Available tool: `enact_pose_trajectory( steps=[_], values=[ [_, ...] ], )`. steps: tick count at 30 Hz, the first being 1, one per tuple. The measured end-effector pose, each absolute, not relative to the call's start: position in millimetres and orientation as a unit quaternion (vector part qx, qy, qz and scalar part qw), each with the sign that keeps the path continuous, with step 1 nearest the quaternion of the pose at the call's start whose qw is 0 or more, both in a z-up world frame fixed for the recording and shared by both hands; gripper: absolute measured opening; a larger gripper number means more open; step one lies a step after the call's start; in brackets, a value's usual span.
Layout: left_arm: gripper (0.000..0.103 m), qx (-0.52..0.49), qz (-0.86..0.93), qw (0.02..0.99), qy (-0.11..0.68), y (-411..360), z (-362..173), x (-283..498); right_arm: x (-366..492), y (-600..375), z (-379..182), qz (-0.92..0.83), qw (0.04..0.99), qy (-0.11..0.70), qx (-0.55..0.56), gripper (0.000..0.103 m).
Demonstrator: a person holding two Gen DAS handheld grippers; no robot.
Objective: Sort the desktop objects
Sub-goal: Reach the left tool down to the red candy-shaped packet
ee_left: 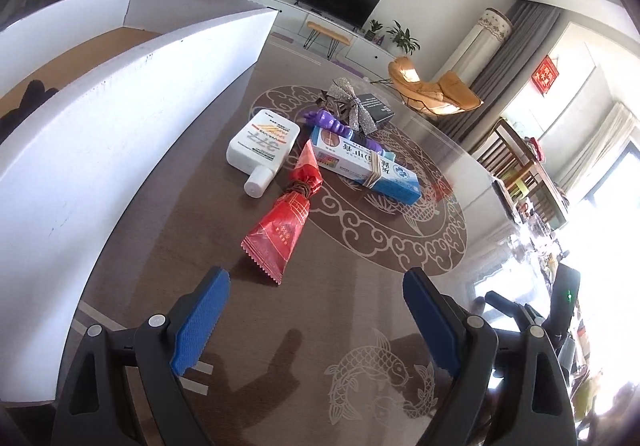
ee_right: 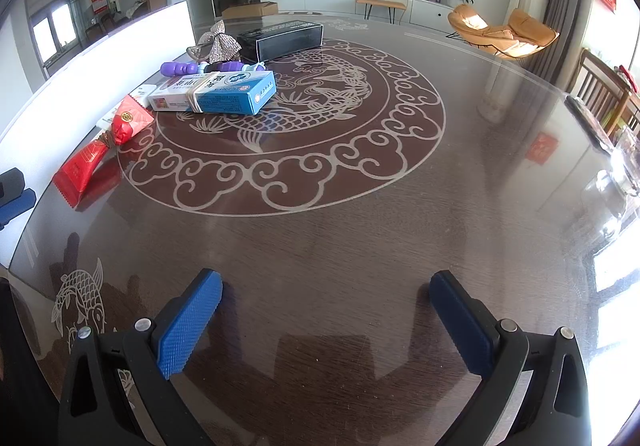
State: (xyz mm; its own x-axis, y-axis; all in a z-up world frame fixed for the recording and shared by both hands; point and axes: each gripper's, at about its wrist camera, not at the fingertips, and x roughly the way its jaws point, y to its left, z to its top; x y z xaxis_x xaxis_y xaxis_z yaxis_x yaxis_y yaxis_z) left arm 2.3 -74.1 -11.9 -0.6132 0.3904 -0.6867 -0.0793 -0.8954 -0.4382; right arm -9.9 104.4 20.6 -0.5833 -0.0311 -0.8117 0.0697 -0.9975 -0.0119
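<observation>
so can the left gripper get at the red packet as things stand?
Probably yes. The left gripper is open and empty, and the red packet lies just ahead of its fingertips on bare table, nothing between. The white bottle and blue box crowd only its far end.

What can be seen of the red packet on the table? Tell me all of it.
The red packet is a glossy foil-like wrapper with gold print and zigzag-cut ends, cinched at its middle by a dark band, so it flares both ways. It lies flat on the table, one end toward the open left gripper, untouched by its fingers. Its far end lies between the white bottle and the blue-and-white box; contact is unclear.
</observation>
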Motion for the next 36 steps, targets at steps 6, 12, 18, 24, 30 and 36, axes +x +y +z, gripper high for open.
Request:
enact_pose_trajectory(
  steps=[6, 12, 18, 24, 30, 36],
  values=[
    [0.089, -0.437, 0.881, 0.115, -0.141, -64, -22, -40, -10, 104, 21, -0.889, 0.028, 0.021, 0.456, 0.103],
    [0.089, -0.456, 0.88, 0.106, -0.076, -43, -36, -66, -10, 104, 20, -0.889, 0.028, 0.021, 0.456, 0.103],
    [0.098, -0.456, 0.883, 0.109, -0.026, -29, -42, -72, -10, 104, 21, -0.889, 0.028, 0.021, 0.456, 0.103],
    [0.102, -0.456, 0.883, 0.108, 0.004, -22, -45, -70, -10, 104, 21, -0.889, 0.028, 0.021, 0.456, 0.103],
    [0.103, -0.458, 0.882, 0.109, 0.016, -18, -47, -71, -10, 104, 21, -0.889, 0.028, 0.021, 0.456, 0.103],
    [0.103, -0.462, 0.88, 0.098, 0.047, -11, -50, -73, -10, 104, 21, -0.89, 0.028, 0.021, 0.456, 0.103]
  ],
)
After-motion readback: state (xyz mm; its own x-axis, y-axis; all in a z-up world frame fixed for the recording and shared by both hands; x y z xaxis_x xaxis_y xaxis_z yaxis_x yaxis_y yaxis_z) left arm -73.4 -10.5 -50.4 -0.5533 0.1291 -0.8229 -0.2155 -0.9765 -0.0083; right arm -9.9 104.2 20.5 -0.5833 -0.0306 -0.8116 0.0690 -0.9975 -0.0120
